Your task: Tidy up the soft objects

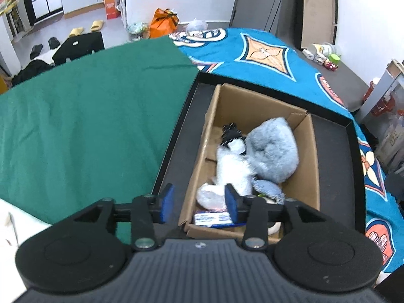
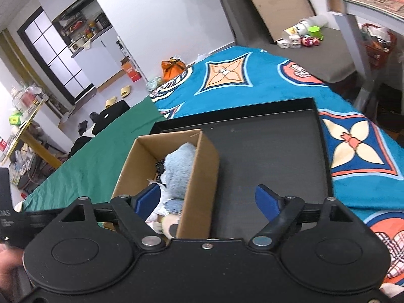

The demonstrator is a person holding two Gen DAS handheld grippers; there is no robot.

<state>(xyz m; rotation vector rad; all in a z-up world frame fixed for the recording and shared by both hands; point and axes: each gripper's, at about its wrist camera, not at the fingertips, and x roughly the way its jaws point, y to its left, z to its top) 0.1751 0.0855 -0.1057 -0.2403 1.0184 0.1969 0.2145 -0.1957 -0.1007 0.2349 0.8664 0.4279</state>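
The cardboard box [image 1: 262, 151] stands open inside a shallow black tray [image 1: 335, 166], at the tray's left half, and serves as the landmark here. Inside the box lie the soft things: a fluffy grey-blue plush [image 1: 274, 149] toward its far right wall, a white plush [image 1: 234, 169] just left of it and touching it, a black spiky piece [image 1: 231, 132] at the white plush's far end, and a small blue fabric bit [image 1: 267, 186] at the near side. Nearer still in the box sit a crumpled clear plastic bag [image 1: 210, 197] and a flat blue-and-white packet [image 1: 214, 218].

The left tongs [image 1: 199, 202] hover over the box's near left corner, spread moderately and holding nothing, one blue pad outside the left wall, the other above the box's inside. The right tongs [image 2: 208, 202] are wide apart and empty, straddling the box's right wall, left pad over the plush, right pad over bare tray floor.

Left of the box spreads a green cloth [image 1: 88, 116]; beyond and right of it a blue patterned blanket [image 1: 265, 53]
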